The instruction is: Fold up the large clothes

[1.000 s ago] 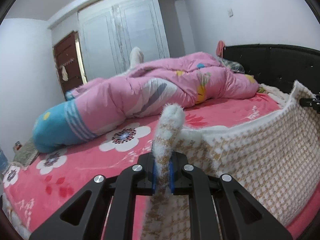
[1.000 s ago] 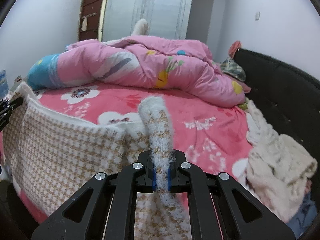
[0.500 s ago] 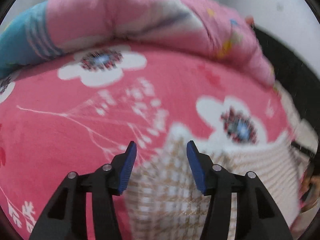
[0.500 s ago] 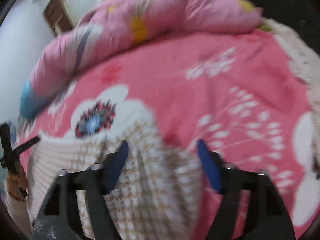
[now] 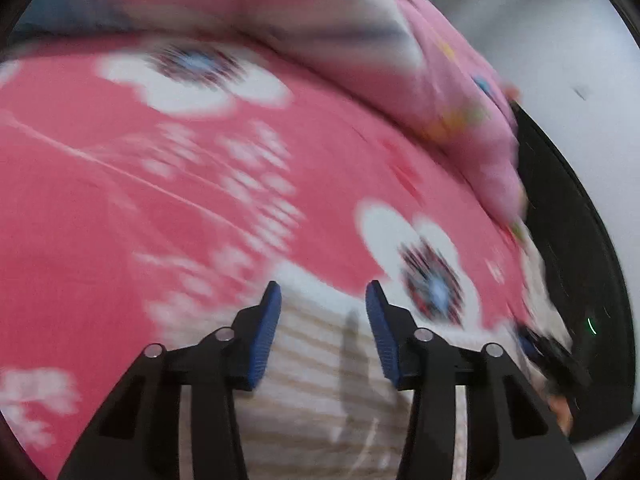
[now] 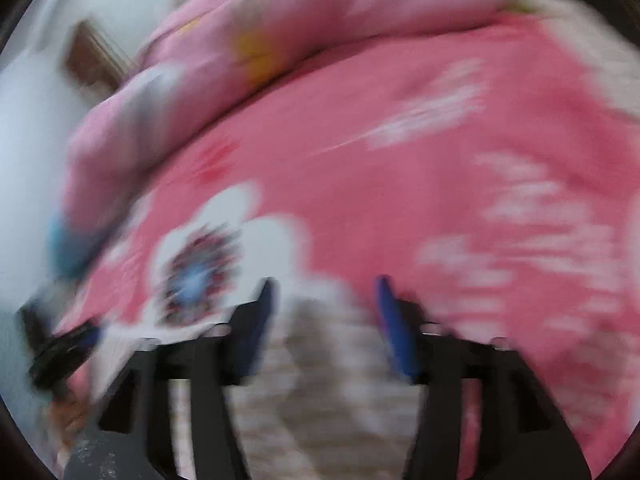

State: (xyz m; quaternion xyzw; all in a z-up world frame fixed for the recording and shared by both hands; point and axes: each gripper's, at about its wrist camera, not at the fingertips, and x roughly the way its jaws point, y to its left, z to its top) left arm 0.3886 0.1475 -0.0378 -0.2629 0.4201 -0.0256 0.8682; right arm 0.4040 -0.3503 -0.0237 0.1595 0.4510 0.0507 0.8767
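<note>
On the bed (image 5: 120,184), over its red sheet printed with white flowers, both claws hang with their blue-padded fingers spread apart and nothing between them. In the left wrist view the left claw (image 5: 324,320) sits at six o'clock, and the beige-and-white checked garment (image 5: 320,380) lies flat on the sheet directly under and behind it, its pale top edge showing just past the fingertips. At four o'clock in that view the right claw (image 5: 554,356) shows as a dark blurred shape at the garment's far corner. The right wrist view is heavily smeared; the right claw (image 6: 324,312) stands open at six o'clock above the same garment (image 6: 320,392), and the left claw (image 6: 64,354) is a dark blur at eight o'clock. A pink quilt (image 5: 360,40) is heaped along the bed from eleven to two o'clock, and a black headboard (image 5: 568,220) runs at three o'clock.
</note>
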